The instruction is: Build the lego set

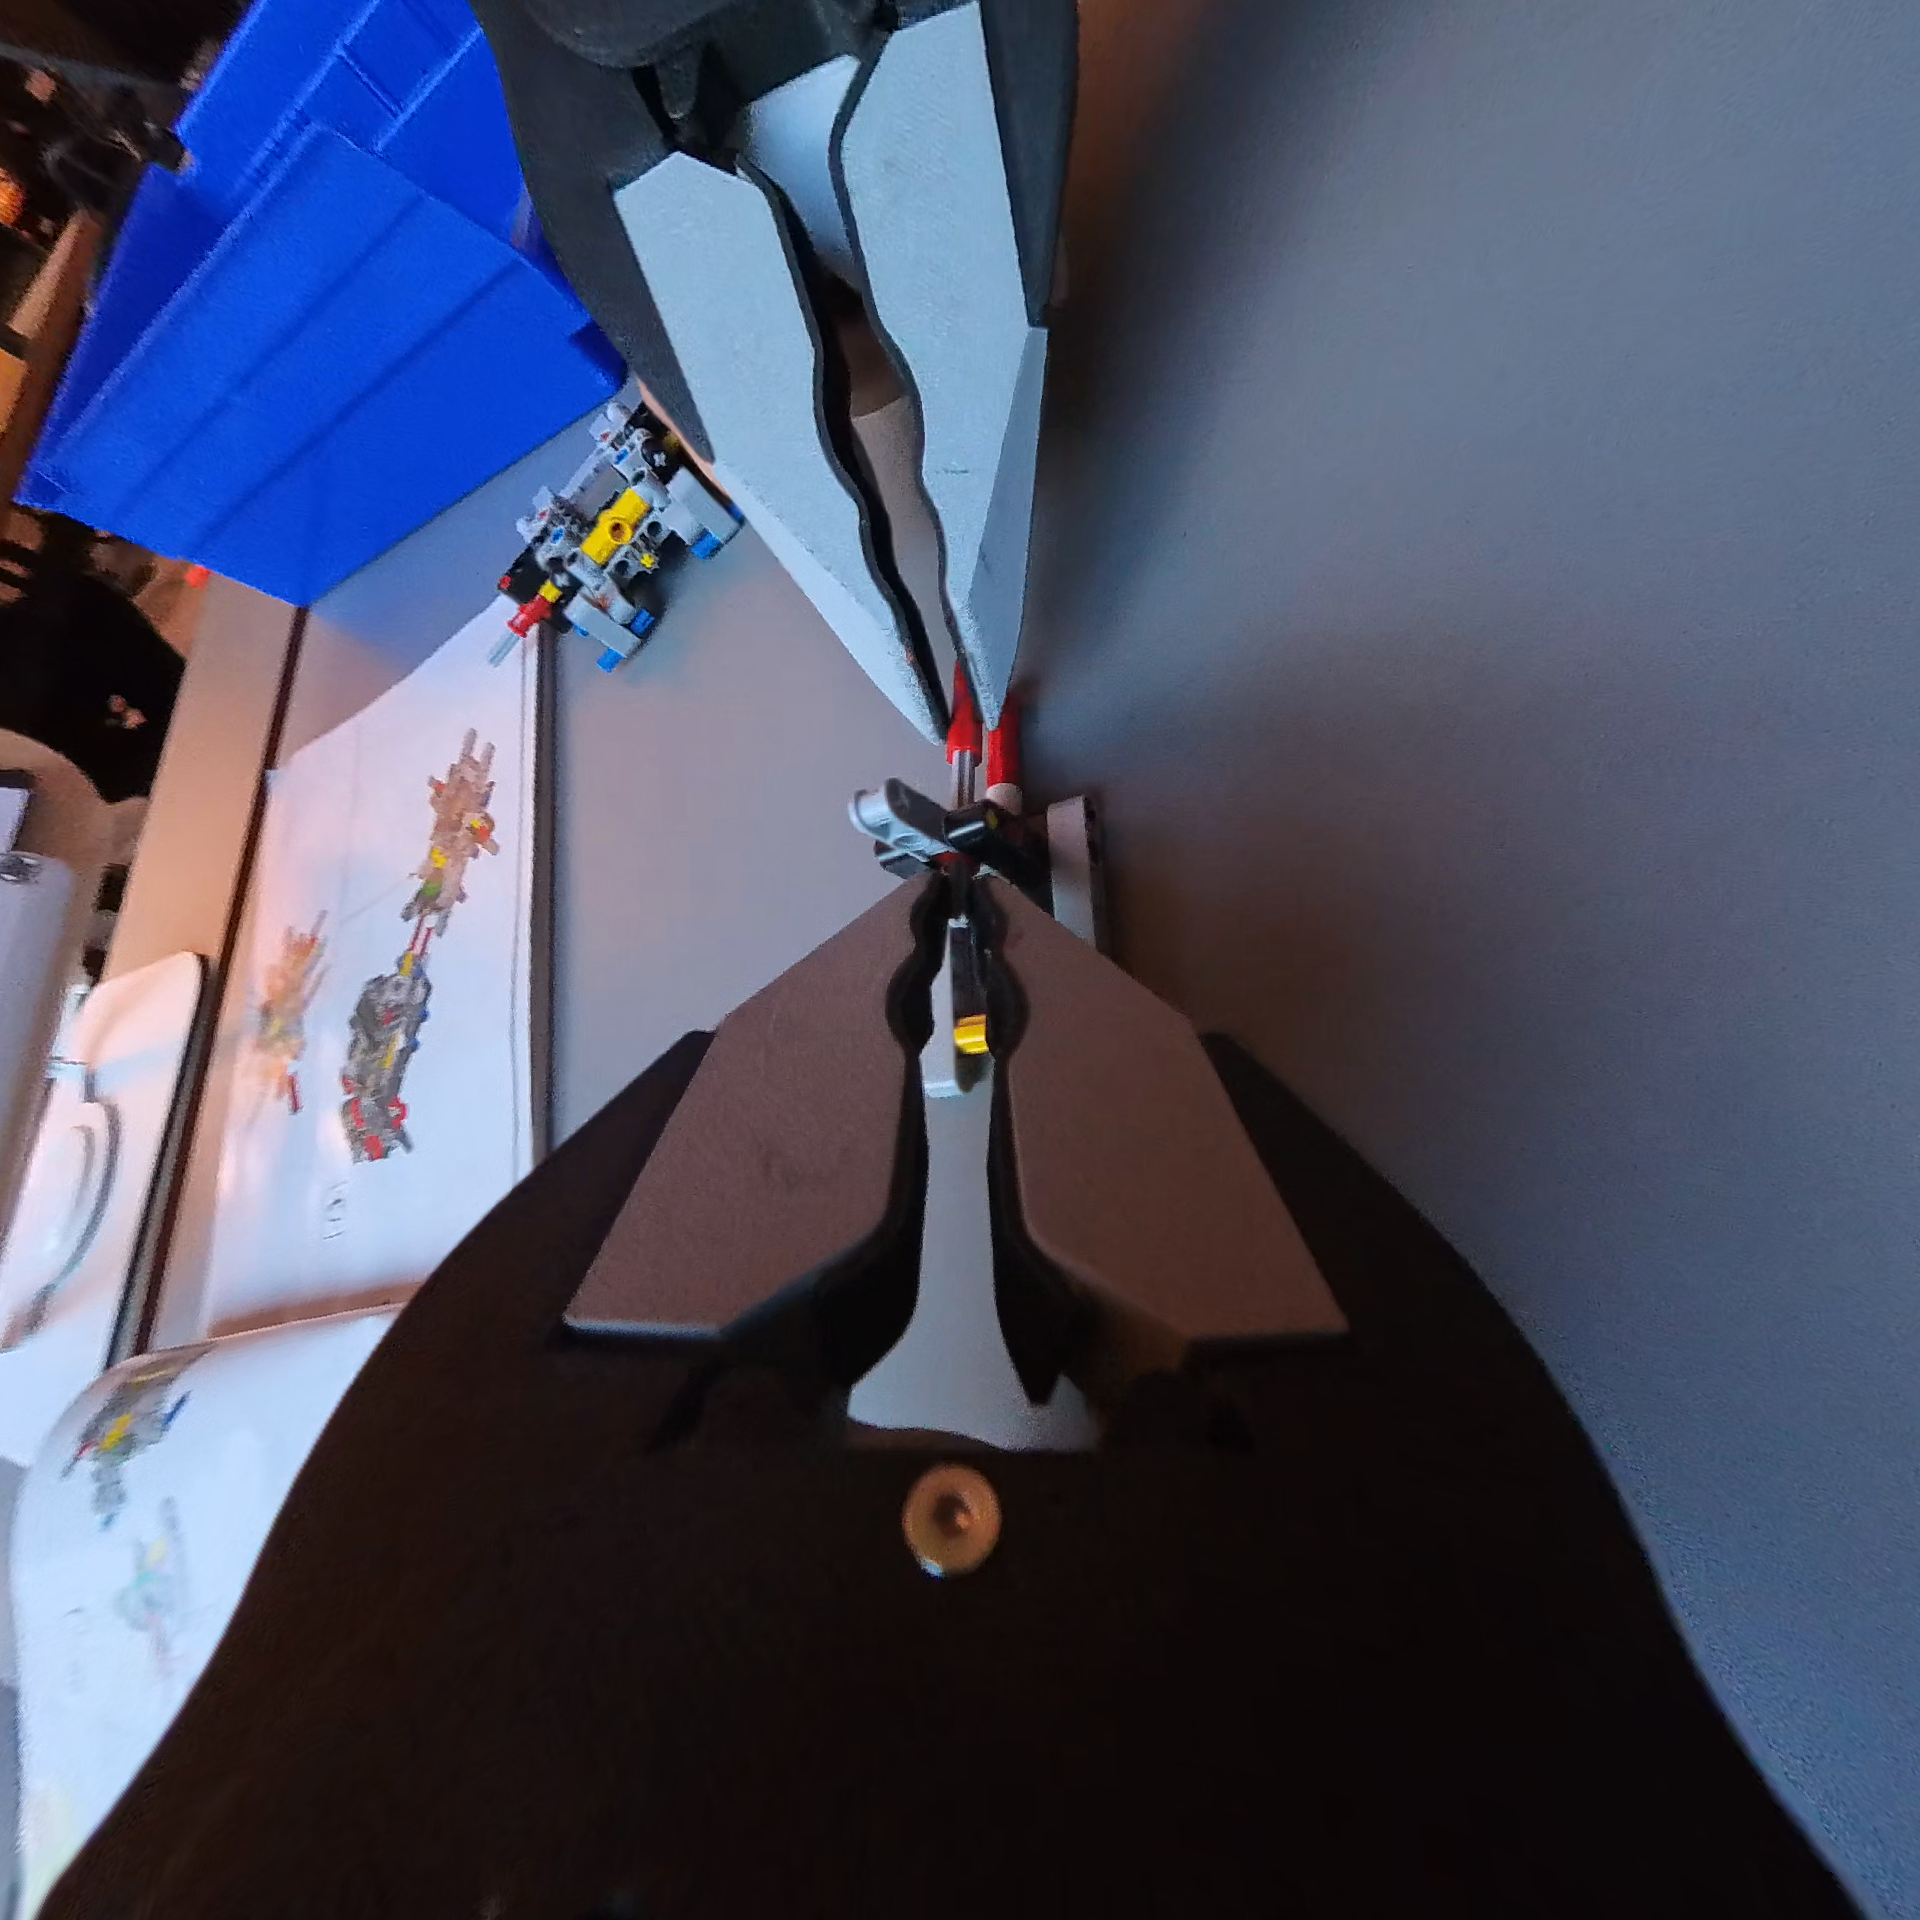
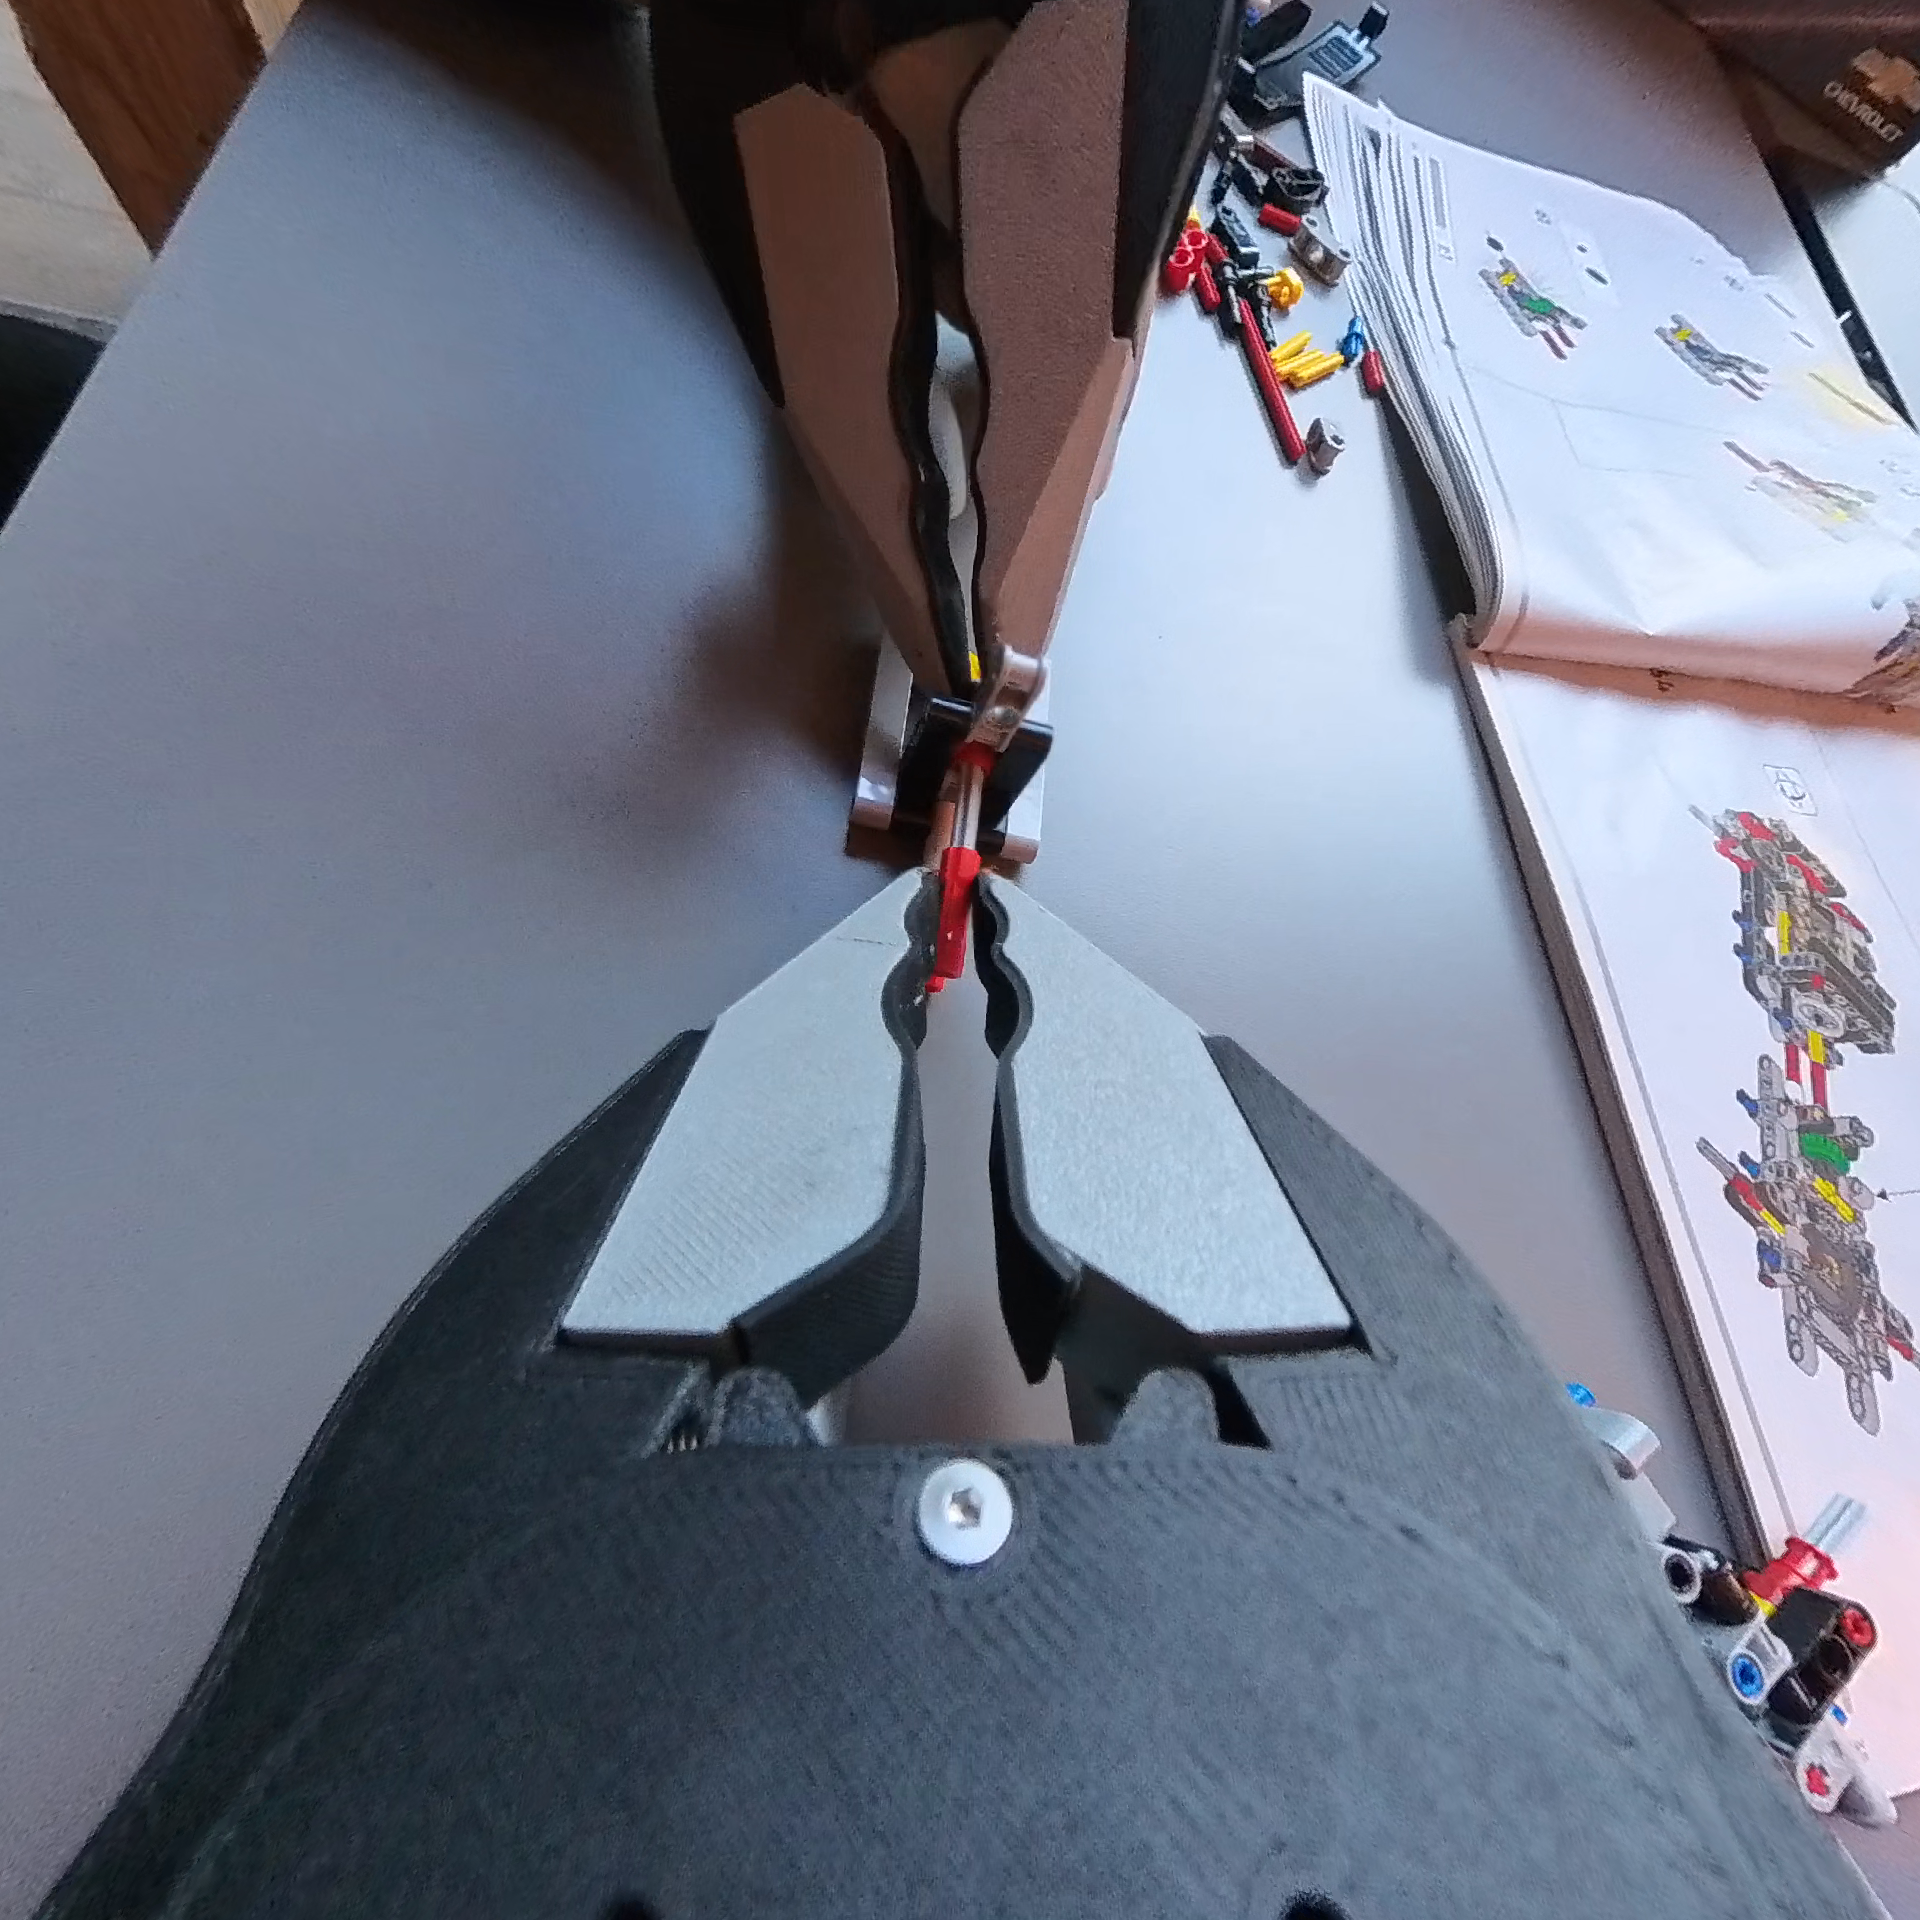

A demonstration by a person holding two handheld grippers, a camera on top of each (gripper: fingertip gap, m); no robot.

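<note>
Right wrist view: right claw [image 2: 951,914] is pinching the red pin [image 2: 954,920], left claw [image 2: 982,665] is clamping the small black-and-grey brick assembly [image 2: 961,774] over the desk [image 2: 416,623]; they're already joined.

Grey matte tabletop [image 2: 364,623] fills most of both views, lit unevenly with a warm reddish cast in patches. A dark seam [image 2: 1621,1091] splits it from an adjoining white surface. Wooden furniture [image 2: 135,94] sits at the far corner past the table edge. Blue plastic bins [image 1: 312,343] stand at the table's end; dim, blurred room behind them.
</note>
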